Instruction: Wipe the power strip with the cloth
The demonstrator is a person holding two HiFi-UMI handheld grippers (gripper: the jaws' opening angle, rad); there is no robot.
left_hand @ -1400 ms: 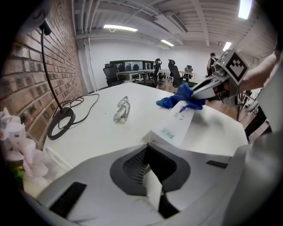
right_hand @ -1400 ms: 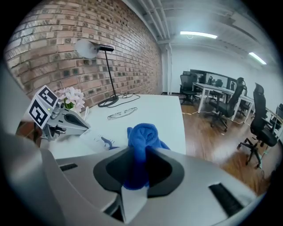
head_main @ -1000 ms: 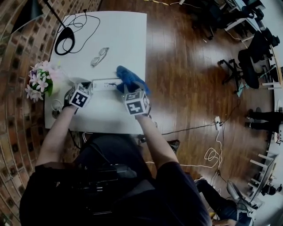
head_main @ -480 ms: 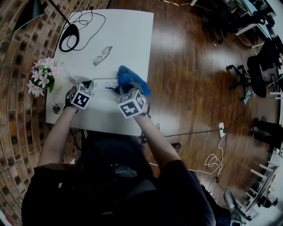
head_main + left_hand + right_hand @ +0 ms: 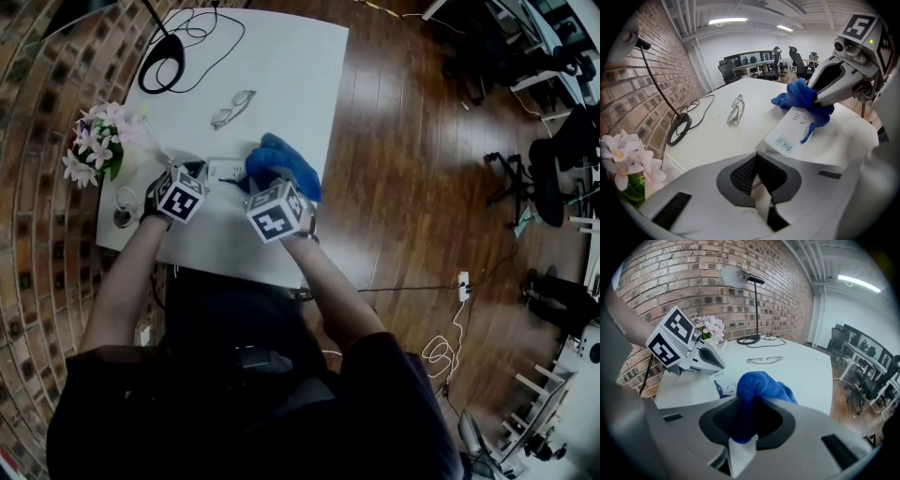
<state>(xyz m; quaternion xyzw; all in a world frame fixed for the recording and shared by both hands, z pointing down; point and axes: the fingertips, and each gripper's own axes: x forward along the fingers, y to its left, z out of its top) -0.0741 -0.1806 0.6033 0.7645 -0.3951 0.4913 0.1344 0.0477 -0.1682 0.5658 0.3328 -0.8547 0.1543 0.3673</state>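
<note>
White surface (image 5: pixel 281 84) stands against a brick wall, with dark wood floor at the right side of the head view. On it lies the power strip (image 5: pixel 225 169), between our two tools in the left middle of that view.

Compared with one second ago, the right tool (image 5: pixel 747 404) is now closer to the left tool (image 5: pixel 757 157), and the blue cloth (image 5: pixel 281 164) covers more of the strip. Before, a long white part was free; now only a short piece shows. We judge that the wiping stroke is going along the strip toward its labelled end, so the task is under way and not finished.

Our right tool pinches the cloth: a blue bundle fills the space between its jaws and bulges out in front. Our left tool has its jaws pressed together with nothing between them. Its tip is just beside the labelled end of the strip; whether it presses on it, we cannot tell.

From the left tool's camera the strip (image 5: pixel 797 129) looks white and flat, with a small greenish label at its near end and socket slots further up. The cloth (image 5: pixel 801 96) lies on its far part, and one blue tail hangs over the edge.
</note>
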